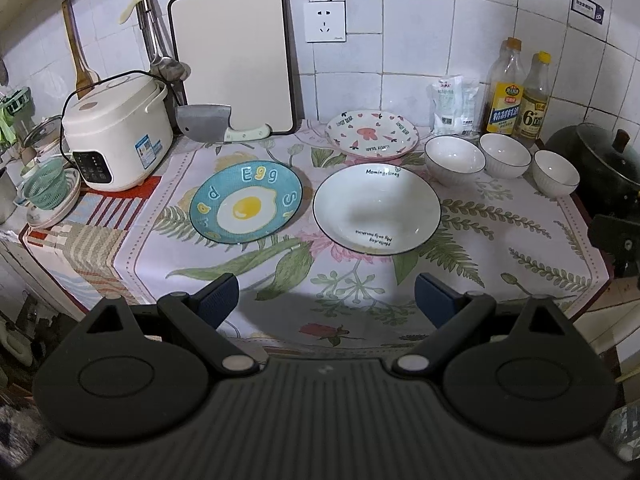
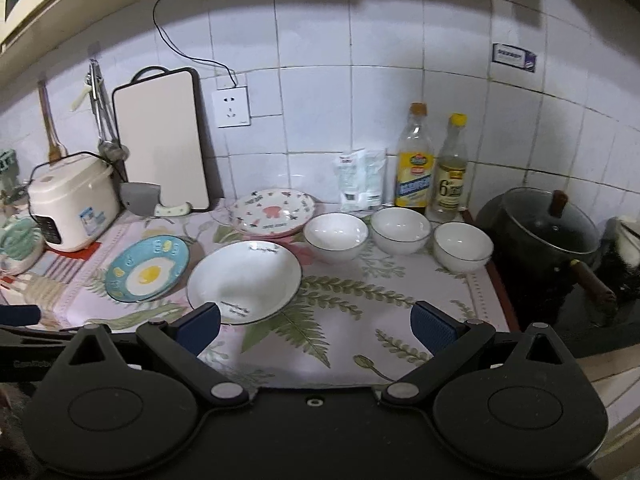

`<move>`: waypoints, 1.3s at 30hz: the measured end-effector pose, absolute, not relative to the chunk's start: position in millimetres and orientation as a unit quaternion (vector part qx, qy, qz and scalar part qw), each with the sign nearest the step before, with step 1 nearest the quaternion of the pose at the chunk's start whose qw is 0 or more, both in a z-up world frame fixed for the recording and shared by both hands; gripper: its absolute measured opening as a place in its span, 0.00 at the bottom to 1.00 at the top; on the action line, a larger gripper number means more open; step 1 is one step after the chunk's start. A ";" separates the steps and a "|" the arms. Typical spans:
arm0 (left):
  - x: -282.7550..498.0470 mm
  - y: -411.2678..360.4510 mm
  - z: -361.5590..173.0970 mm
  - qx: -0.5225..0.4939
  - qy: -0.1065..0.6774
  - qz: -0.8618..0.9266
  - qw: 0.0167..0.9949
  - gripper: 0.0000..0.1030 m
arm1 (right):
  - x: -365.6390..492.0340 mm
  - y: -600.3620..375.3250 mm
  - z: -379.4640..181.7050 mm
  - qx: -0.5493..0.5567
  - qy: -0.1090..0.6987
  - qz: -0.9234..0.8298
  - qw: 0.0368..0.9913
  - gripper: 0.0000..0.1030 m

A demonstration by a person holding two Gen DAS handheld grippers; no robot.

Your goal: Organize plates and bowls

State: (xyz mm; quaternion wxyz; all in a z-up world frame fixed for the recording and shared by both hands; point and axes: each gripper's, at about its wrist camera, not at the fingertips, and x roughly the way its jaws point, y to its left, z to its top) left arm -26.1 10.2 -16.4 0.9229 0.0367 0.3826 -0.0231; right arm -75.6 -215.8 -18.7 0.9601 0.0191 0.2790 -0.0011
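Three plates and three bowls lie spread on a floral cloth (image 1: 500, 240) over the counter. The blue plate (image 1: 245, 201) bears a fried egg picture and yellow letters; just to its right sits the wide white plate (image 1: 376, 210) with a thin dark rim and small black lettering, and behind that, near the tiled wall, the pink-patterned plate (image 1: 372, 134). To the right stand three small white bowls in a row: the first bowl (image 1: 454, 159), the middle bowl (image 1: 505, 154) and the last bowl (image 1: 556, 176), the last one nearest a dark lidded pot (image 2: 548, 232). The left gripper (image 1: 327, 300) hangs above the near edge of the cloth, its blue pads spread wide with nothing between them, both front plates well ahead. The right gripper (image 2: 316, 328) is likewise wide apart and empty; its left pad overlaps the white plate's near rim in view, though contact cannot be judged.
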 end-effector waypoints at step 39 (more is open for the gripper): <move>203.3 20.9 -179.8 -0.083 0.509 0.076 0.853 0.82 | 163.5 -239.2 -203.0 0.154 0.331 0.178 0.914 0.76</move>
